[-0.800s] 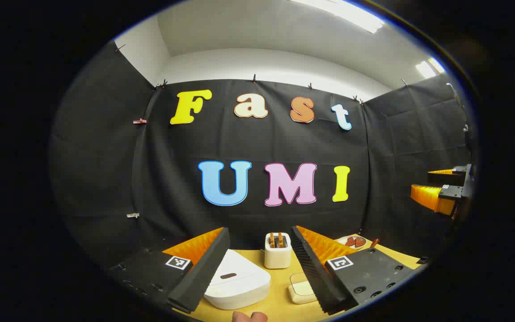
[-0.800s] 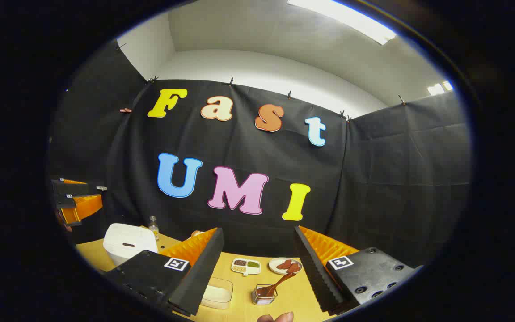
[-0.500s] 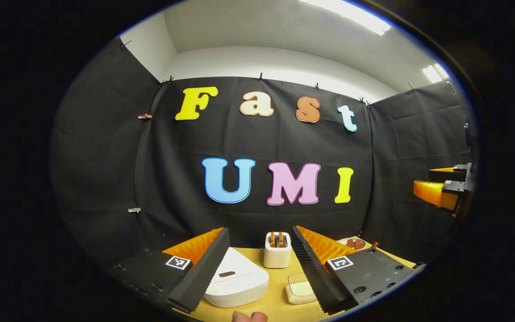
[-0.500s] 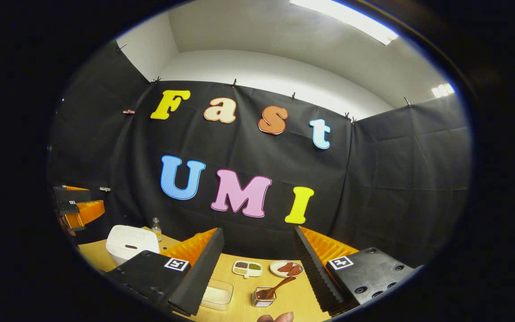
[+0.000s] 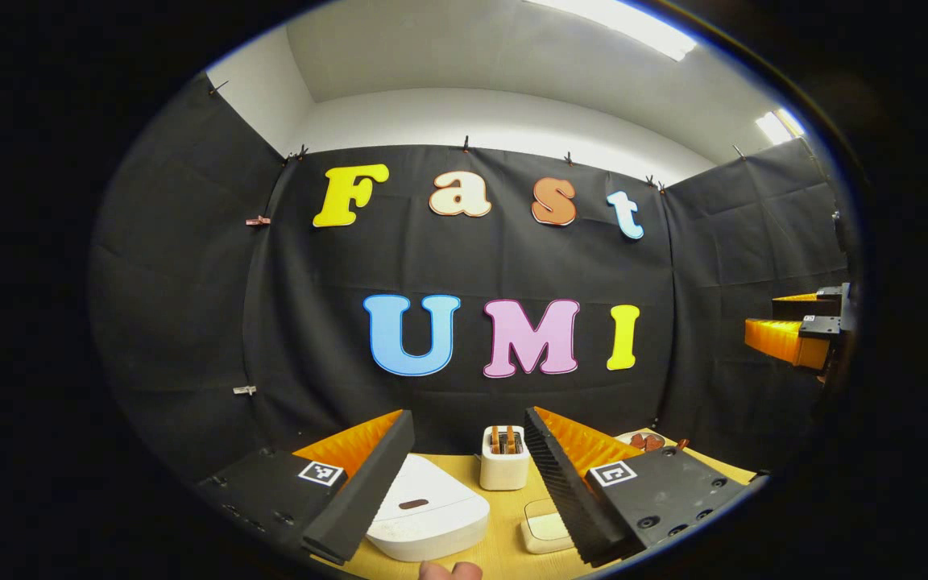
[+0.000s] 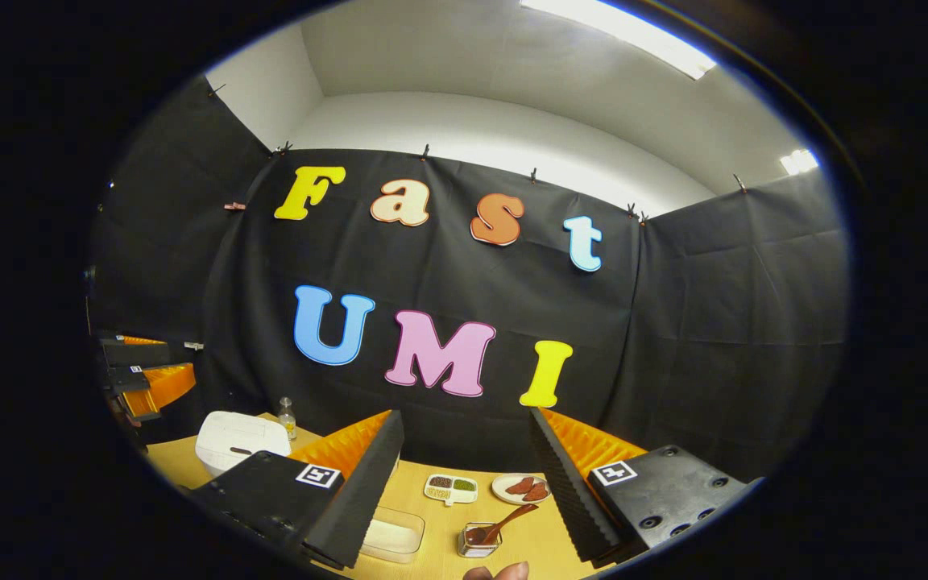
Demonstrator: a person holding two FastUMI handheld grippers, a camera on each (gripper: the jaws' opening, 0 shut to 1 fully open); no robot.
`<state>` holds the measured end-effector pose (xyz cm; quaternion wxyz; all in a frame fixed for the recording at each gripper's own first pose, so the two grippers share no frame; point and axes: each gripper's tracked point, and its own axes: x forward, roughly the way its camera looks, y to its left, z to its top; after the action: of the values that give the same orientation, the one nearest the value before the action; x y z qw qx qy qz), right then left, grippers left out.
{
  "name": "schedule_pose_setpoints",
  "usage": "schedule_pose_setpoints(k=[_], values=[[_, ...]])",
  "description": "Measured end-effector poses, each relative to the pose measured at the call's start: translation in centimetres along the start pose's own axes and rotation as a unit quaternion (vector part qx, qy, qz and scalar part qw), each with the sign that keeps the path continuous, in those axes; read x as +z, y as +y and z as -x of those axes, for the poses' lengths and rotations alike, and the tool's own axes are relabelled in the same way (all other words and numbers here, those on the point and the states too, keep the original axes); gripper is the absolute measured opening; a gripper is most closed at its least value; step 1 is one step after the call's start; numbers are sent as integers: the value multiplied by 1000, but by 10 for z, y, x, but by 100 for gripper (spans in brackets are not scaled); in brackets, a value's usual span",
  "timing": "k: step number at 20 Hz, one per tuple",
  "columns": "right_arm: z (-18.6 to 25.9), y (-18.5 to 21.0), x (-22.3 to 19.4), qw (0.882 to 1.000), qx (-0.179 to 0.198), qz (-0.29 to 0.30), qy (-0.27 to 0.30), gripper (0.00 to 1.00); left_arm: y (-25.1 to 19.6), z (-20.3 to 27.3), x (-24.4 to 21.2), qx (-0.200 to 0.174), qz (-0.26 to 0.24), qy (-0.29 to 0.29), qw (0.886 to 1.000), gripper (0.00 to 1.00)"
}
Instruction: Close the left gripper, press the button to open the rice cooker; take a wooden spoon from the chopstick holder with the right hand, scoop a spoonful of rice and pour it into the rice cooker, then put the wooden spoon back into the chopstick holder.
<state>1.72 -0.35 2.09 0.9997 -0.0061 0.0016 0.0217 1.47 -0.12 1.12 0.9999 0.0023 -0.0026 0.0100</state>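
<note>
Overhead, both grippers hang above the yellow table [image 6: 548, 536] with jaws spread wide and nothing between them. Below the left gripper [image 5: 464, 475], the white rice cooker [image 5: 430, 515] sits lid down near the table's front edge (a white toaster [image 5: 504, 469] stands behind it). Below the right gripper [image 6: 464, 479], the wooden spoon [image 6: 504, 524] leans in the chopstick holder [image 6: 476, 544] near the front edge, beside a clear rice container [image 6: 391, 536].

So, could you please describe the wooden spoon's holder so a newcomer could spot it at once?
On the yellow wooden table, near its front edge, right of the clear plastic box, stands a small square chopstick holder. Unlike the flat dishes behind it, a brown wooden spoon leans out of it.
</note>
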Motion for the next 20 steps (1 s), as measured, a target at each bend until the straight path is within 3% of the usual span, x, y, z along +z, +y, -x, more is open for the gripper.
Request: schedule_pose_setpoints(k=[8,13,15,16,18,20], values=[[-2,-1,-6,1000,-4,-21,8,97,10,-2,-4,7,-1,3,1000,95],[1,2,-10,1000,-8,-17,10,97,20,-6,-5,-13,1,0,1000,92],[1,7,-10,1000,-9,-18,9,97,25,-9,-10,-20,-7,6,1000,65],[0,8,-10,1000,-10,-17,9,97,34,-13,-12,-16,-15,9,1000,47],[0,11,-12,1000,-10,-14,11,97,30,-19,-25,-45,-20,34,998,10],[1,13,-12,1000,-13,-12,10,97,33,-28,-48,-70,-35,76,994,8]])
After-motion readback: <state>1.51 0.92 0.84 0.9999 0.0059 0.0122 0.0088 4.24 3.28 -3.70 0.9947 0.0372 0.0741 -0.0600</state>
